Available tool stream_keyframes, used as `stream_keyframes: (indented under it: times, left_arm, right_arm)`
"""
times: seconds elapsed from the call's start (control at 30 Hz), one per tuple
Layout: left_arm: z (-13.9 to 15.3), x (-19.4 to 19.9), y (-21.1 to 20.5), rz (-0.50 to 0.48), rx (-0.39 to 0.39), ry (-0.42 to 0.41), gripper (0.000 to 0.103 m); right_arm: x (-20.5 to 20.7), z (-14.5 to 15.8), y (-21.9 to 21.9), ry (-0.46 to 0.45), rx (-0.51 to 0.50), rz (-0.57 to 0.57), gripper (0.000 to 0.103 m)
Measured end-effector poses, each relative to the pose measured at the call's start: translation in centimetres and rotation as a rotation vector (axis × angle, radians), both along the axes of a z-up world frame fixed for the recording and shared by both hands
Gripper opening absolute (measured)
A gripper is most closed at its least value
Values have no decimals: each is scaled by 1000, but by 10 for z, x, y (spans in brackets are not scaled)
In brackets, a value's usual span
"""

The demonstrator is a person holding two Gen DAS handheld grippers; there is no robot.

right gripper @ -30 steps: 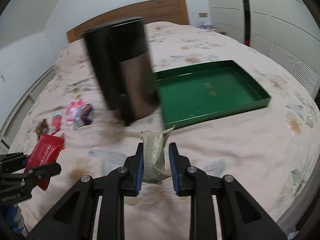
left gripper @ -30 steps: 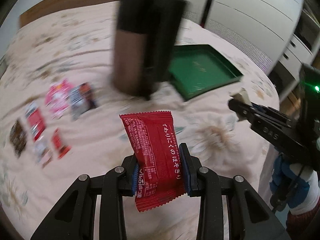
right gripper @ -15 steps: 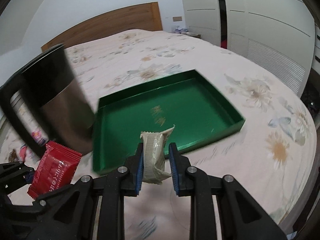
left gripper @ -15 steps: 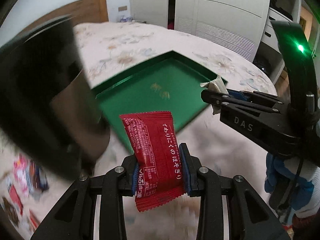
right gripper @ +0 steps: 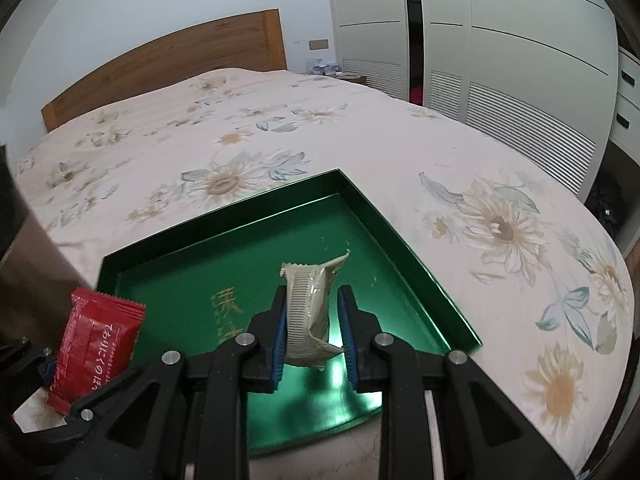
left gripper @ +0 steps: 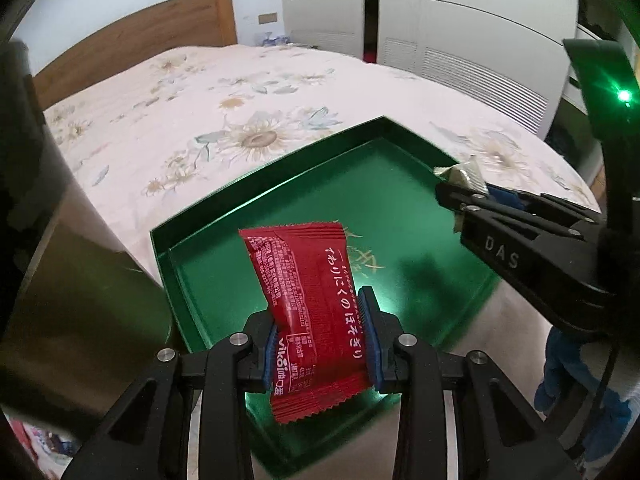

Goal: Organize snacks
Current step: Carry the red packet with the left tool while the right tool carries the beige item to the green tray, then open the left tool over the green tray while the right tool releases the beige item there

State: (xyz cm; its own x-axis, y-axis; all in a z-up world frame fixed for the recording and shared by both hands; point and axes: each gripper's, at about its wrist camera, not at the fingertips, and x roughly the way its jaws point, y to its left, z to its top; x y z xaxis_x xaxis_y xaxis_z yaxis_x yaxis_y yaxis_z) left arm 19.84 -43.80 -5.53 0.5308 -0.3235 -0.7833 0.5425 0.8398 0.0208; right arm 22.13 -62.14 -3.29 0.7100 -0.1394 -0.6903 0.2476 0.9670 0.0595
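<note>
My left gripper (left gripper: 322, 336) is shut on a red snack packet (left gripper: 310, 304) with white lettering and holds it upright over the near left part of a green tray (left gripper: 404, 216). My right gripper (right gripper: 312, 330) is shut on a beige snack packet (right gripper: 310, 304) and holds it over the near part of the same tray (right gripper: 248, 264). The tray lies on the flowered bedspread and has nothing in it. The right gripper with its beige packet (left gripper: 464, 174) shows at the right of the left wrist view. The red packet (right gripper: 96, 338) shows at the lower left of the right wrist view.
A tall dark cylindrical canister (left gripper: 68, 280) stands close on the left of the tray. A few loose snack packets (left gripper: 40, 444) lie at the bottom left. White wardrobes (right gripper: 500, 52) stand to the right of the bed, a wooden headboard (right gripper: 168, 60) behind.
Both grippers have swung right, from the canister and loose snacks to over the green tray, and come closer to it. Each still holds its packet.
</note>
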Motion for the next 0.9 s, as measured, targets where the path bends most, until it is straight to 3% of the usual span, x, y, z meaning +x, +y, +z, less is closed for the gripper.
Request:
stream_keyframes:
  times: [0.43,0.9]
  left_arm:
    - [-42,20,-4,30,9,83,30]
    - [-42,18,-8,13,27,56,32]
  right_arm:
    - [23,-37,-11,78,-29,-31,29]
    - [27,-42,-9,107,-69,-30,37]
